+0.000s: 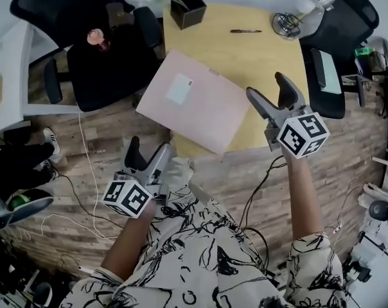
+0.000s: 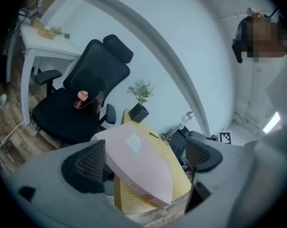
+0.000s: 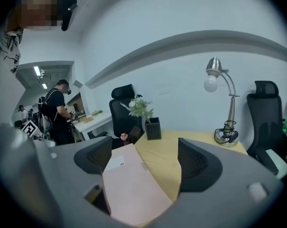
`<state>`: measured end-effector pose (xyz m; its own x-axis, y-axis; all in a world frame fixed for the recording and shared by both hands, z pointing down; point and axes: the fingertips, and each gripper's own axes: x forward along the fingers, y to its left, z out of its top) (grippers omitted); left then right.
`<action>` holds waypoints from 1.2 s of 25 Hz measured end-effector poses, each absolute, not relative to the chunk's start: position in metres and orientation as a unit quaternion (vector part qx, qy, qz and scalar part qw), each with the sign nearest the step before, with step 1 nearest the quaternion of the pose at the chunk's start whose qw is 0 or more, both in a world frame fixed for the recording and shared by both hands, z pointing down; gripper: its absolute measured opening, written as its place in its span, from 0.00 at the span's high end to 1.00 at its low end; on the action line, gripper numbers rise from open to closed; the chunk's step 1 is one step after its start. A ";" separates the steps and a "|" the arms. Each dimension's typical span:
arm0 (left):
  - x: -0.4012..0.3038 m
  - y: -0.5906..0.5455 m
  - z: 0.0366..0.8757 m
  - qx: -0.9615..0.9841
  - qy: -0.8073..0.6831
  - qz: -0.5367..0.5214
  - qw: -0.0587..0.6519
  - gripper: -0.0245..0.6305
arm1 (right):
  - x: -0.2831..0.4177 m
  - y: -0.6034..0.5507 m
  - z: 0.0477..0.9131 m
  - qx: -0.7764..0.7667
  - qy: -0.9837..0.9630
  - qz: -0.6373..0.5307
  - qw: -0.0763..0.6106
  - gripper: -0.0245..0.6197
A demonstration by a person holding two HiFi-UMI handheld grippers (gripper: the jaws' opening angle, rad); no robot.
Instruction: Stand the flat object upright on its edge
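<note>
Nearest: left gripper (image 1: 150,147) hangs off the near edge of the table (image 1: 264,56), above the wood floor (image 1: 85,146). Jaws are wide apart with nothing between them. Right gripper (image 1: 266,85) is over the near-right part of the table, just beside the right edge of the pink flat object (image 1: 194,104). Its jaws are also spread and empty.

The flat object lies flat on the table, rotated diagonally, white label (image 1: 179,88) up. Its near-left side overhangs the table edge toward the left gripper. Neither gripper touches it.

Further back on the table: pen (image 1: 245,31), black plant pot (image 1: 187,8), desk lamp (image 1: 293,19). A black office chair (image 1: 107,56) stands beside the table at left.

Step looks like approach, pre-grasp, with no lift begun. The next move probably calls for one gripper to pinch the overhanging edge and tip the object up. The other gripper would then steady the opposite side so it balances on one edge. It is thin, so it is likely to topple if let go early.
</note>
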<state>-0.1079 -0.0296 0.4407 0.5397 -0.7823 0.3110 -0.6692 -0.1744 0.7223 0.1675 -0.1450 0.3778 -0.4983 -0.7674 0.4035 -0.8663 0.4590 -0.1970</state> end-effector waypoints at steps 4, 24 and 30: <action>-0.104 -0.036 0.468 0.737 -0.483 -0.070 0.468 0.18 | 0.144 -0.176 0.410 0.437 -0.853 0.214 0.186 0.30; -0.077 -0.079 0.574 0.634 -0.455 -0.174 0.601 0.18 | 0.043 -0.243 0.553 0.252 -0.844 0.381 0.281 0.28; -0.075 -0.083 0.586 0.625 -0.439 -0.178 0.621 0.24 | 0.024 -0.246 0.572 0.216 -0.834 0.407 0.304 0.32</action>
<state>-0.0745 -0.0827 0.5857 0.5512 -0.7692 0.3233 -0.3277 0.1568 0.9317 0.0241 -0.2458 0.5722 -0.7215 -0.1121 0.6833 -0.6078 0.5753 -0.5474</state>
